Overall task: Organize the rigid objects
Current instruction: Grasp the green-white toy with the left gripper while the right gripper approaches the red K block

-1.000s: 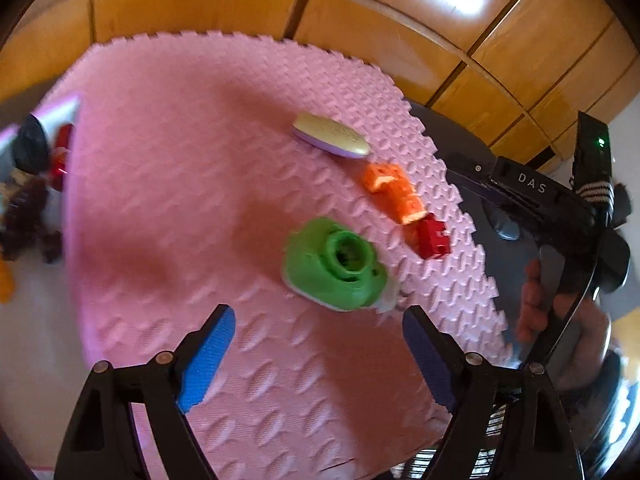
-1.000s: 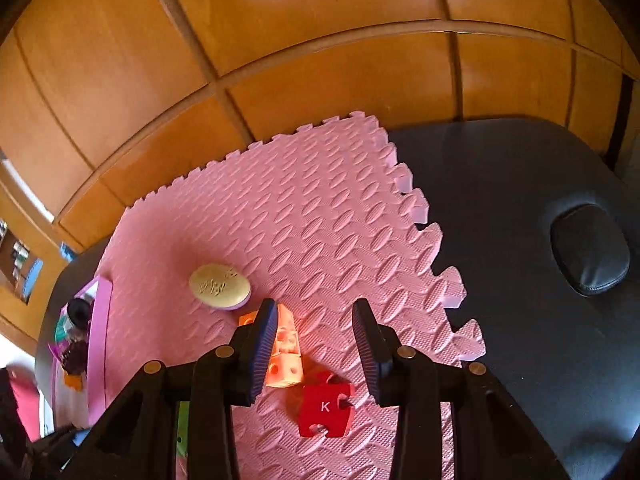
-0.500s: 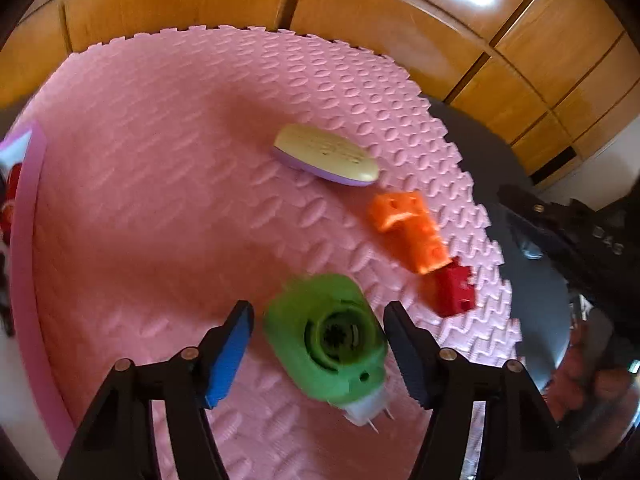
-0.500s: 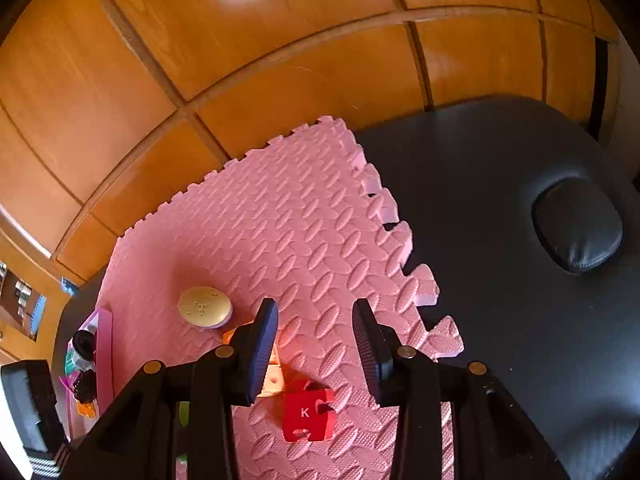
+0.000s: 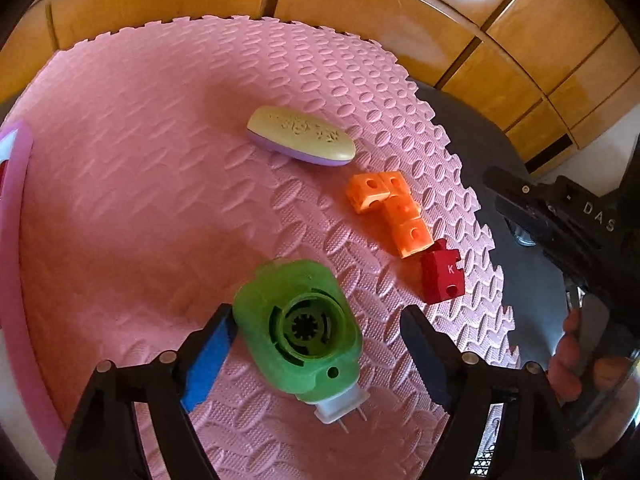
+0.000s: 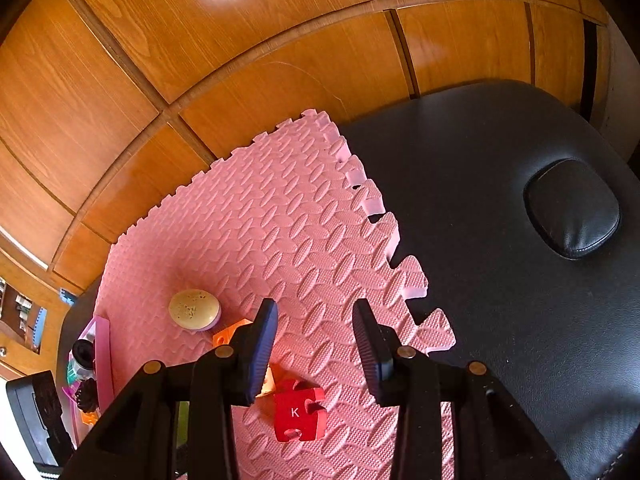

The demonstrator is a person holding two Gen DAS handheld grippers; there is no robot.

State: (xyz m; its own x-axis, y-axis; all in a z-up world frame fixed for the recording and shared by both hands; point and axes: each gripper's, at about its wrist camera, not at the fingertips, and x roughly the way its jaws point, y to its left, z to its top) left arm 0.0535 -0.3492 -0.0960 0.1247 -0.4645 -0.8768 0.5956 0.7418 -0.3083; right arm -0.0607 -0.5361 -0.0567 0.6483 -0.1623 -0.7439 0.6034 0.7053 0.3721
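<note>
Through the left wrist camera, the left claw (image 5: 316, 338) points steeply down at a pink foam mat (image 5: 140, 200), its two fingers set apart around a green plastic plug-in device (image 5: 298, 330). The blue-padded finger (image 5: 208, 354) sits against or just beside the device's left flank, while the other finger is clearly off it, with mat showing in the gap; the jaws have just been widening, so the device lies between them unclamped, its white base and two metal prongs pointing back toward the claw. Ahead of the claw and to its right lies an orange block piece (image 5: 390, 210), and touching its near end a red puzzle-shaped block (image 5: 442, 276) marked K. Farther ahead rests a cream and purple oval case (image 5: 302, 136). At the far left edge runs the rim of a pink tray (image 5: 16, 200). Far right, the other tool shows with a person's fingers (image 5: 568, 360) on it. Through the right wrist camera, the right claw (image 6: 316, 344) hangs above the mat edge with its fingers partly apart and nothing between them. The red block (image 6: 300, 414) lies just below and between the fingers, the orange piece (image 6: 228, 334) peeks out behind the left finger, and the oval case (image 6: 195, 309) sits farther left. Right of the claw spreads a black padded surface (image 6: 500, 280).
</note>
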